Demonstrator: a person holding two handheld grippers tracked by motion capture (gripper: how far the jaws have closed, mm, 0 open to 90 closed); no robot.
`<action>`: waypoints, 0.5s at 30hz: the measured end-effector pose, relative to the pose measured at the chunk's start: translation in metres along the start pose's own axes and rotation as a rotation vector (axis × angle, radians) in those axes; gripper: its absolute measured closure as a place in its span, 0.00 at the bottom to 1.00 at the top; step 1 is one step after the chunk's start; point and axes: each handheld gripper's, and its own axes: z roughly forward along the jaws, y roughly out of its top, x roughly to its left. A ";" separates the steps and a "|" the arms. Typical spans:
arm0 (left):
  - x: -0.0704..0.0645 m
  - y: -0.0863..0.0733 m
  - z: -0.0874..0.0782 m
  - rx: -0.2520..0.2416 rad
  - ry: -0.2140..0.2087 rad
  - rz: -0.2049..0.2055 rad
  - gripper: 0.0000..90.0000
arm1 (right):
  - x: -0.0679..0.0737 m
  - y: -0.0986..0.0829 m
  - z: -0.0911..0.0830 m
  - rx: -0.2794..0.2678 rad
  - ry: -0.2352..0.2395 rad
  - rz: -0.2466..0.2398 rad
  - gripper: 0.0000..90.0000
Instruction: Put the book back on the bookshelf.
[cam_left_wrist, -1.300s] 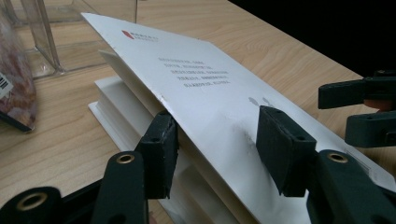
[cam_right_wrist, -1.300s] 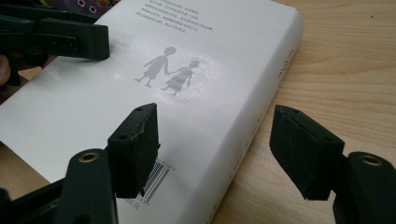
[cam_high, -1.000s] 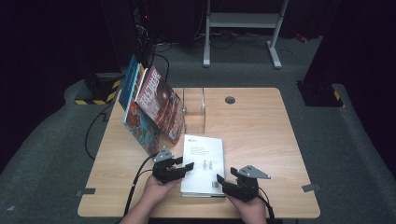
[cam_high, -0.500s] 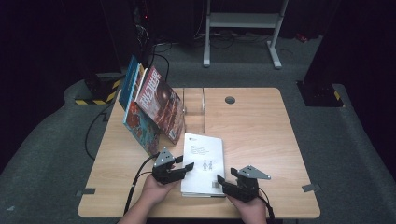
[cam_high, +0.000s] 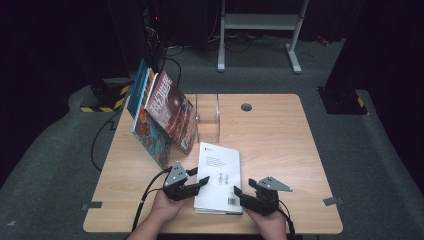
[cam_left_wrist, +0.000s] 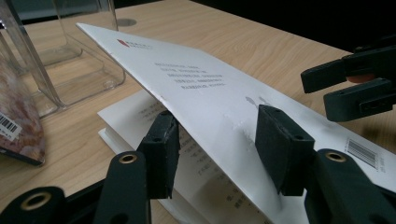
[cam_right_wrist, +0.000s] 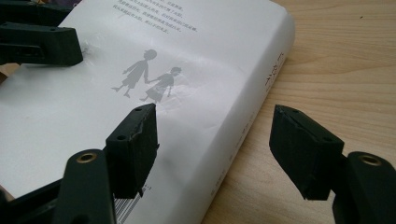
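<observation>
A white book (cam_high: 218, 175) lies flat near the table's front edge, its barcode toward me. Its top cover (cam_left_wrist: 196, 79) is lifted at the left side, showing printed pages beneath. My left gripper (cam_high: 200, 181) is open and straddles that raised cover (cam_left_wrist: 215, 140), one jaw under it and the other on top. My right gripper (cam_high: 239, 194) is open at the book's near right corner. In the right gripper view it (cam_right_wrist: 215, 140) spans the spine (cam_right_wrist: 271, 74), one jaw over the cover and the other over bare wood.
Several colourful books (cam_high: 165, 115) lean at the table's back left against a clear acrylic stand (cam_high: 208, 117). A round cable hole (cam_high: 246, 106) sits at the back centre. A cable (cam_high: 150, 192) trails from the left gripper off the table's front edge (cam_high: 210, 231).
</observation>
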 end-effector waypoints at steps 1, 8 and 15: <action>-0.001 0.000 0.000 -0.005 0.000 0.003 0.56 | -0.001 0.000 0.000 -0.001 0.002 0.000 0.35; -0.002 0.000 -0.001 -0.023 0.005 0.024 0.57 | -0.005 0.002 0.004 0.011 0.023 0.018 0.32; -0.005 0.000 -0.003 -0.045 0.007 0.051 0.57 | -0.010 0.007 0.012 0.032 0.054 0.034 0.29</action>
